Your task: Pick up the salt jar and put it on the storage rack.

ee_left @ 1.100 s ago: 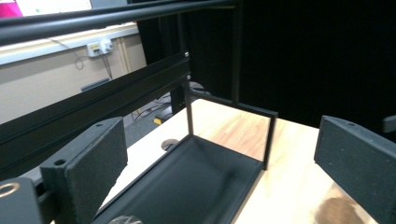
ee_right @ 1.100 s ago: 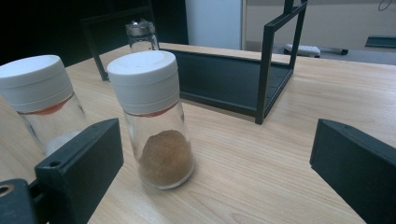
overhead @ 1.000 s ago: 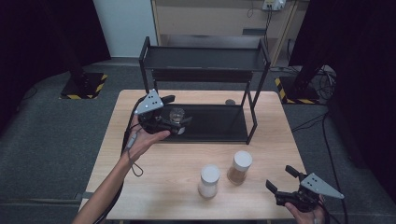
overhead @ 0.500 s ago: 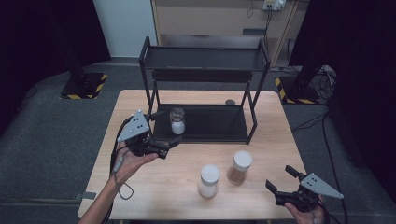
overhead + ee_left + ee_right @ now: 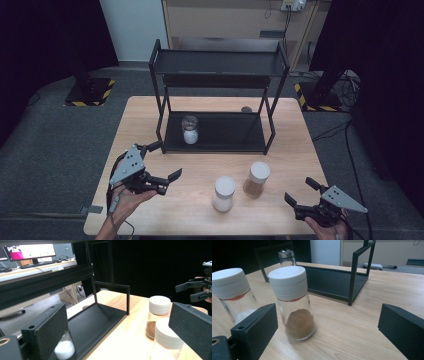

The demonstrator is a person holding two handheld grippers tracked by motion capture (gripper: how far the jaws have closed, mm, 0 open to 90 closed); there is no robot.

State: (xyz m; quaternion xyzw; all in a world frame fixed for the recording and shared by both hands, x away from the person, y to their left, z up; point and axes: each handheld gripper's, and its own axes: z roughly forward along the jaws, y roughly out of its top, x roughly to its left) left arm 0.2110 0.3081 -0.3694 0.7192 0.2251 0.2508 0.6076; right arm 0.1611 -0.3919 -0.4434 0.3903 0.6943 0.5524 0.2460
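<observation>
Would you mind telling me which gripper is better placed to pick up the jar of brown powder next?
The right gripper, probably. Its open fingers point at the brown-powder jar with bare table between. The left gripper, also open, has the white-powder jar in its path.

Grey carpet floor (image 5: pixel 55 145), dark curtains, a pale wall panel (image 5: pixel 131 27) (centre back).
</observation>
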